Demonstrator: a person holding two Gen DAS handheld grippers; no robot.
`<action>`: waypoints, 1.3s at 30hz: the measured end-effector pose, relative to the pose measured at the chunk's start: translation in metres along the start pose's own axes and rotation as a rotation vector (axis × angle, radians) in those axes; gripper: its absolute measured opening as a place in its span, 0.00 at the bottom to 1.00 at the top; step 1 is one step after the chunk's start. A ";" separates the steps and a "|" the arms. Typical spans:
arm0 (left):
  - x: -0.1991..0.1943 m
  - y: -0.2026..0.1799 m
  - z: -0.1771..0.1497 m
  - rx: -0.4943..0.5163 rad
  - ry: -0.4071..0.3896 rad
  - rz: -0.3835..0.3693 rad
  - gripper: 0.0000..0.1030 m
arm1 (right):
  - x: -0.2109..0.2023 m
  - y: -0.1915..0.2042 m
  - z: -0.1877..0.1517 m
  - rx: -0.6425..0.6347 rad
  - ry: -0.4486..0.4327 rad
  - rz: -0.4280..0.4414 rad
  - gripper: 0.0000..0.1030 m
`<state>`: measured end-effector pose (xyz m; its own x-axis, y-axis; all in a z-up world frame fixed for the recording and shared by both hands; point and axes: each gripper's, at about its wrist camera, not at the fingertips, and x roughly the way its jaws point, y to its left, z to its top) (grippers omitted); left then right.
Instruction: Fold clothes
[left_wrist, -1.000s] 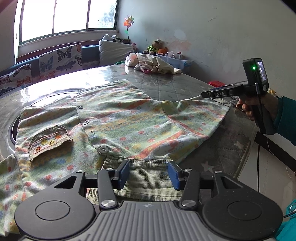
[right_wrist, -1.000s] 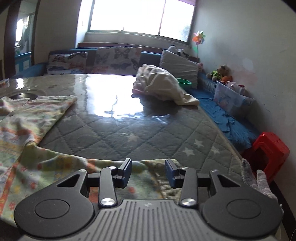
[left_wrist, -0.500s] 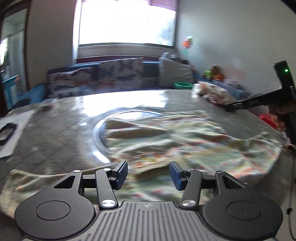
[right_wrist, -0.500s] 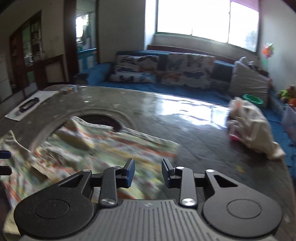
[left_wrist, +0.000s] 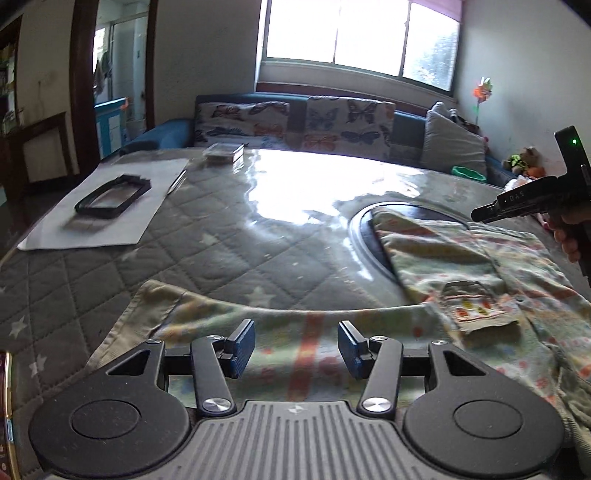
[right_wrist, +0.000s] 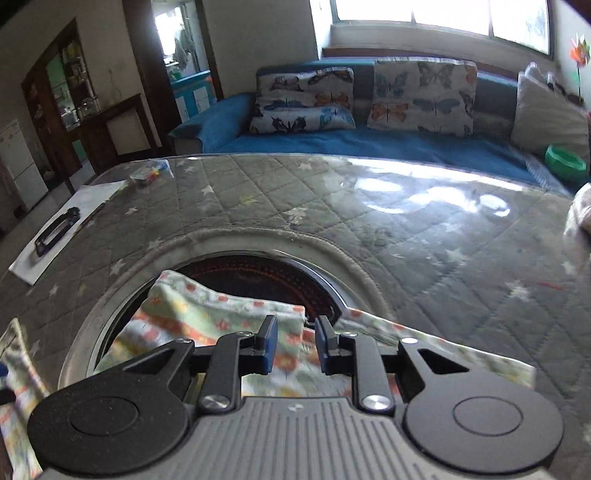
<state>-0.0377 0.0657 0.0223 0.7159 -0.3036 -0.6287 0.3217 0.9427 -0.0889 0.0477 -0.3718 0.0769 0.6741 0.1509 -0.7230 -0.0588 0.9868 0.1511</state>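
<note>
On the grey quilted counter (left_wrist: 229, 254) a flowery shirt (left_wrist: 461, 266) is lying spread out, with one part hanging over the round dark hole (right_wrist: 266, 275) in the middle. Over the shirt's near edge the left gripper (left_wrist: 296, 349) is hovering with its blue fingers (left_wrist: 242, 345) wide apart, holding nothing. Over the shirt by the hole, the right gripper (right_wrist: 293, 349) is also keeping its fingers (right_wrist: 269, 345) apart and empty. Far off to the left, a black frame (left_wrist: 112, 192) is sitting on white paper (left_wrist: 55, 229).
</note>
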 end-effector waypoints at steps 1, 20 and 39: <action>0.002 0.002 -0.001 -0.006 0.005 0.001 0.51 | 0.006 0.000 0.002 0.004 0.006 -0.001 0.20; 0.006 0.009 -0.002 -0.016 0.007 0.004 0.51 | 0.055 0.020 0.014 -0.055 -0.023 -0.095 0.01; 0.006 0.016 0.000 -0.023 0.007 0.048 0.51 | 0.044 0.021 0.014 -0.074 -0.027 -0.026 0.05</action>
<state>-0.0281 0.0792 0.0174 0.7259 -0.2568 -0.6381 0.2727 0.9591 -0.0757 0.0861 -0.3454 0.0578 0.6953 0.1249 -0.7077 -0.0948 0.9921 0.0819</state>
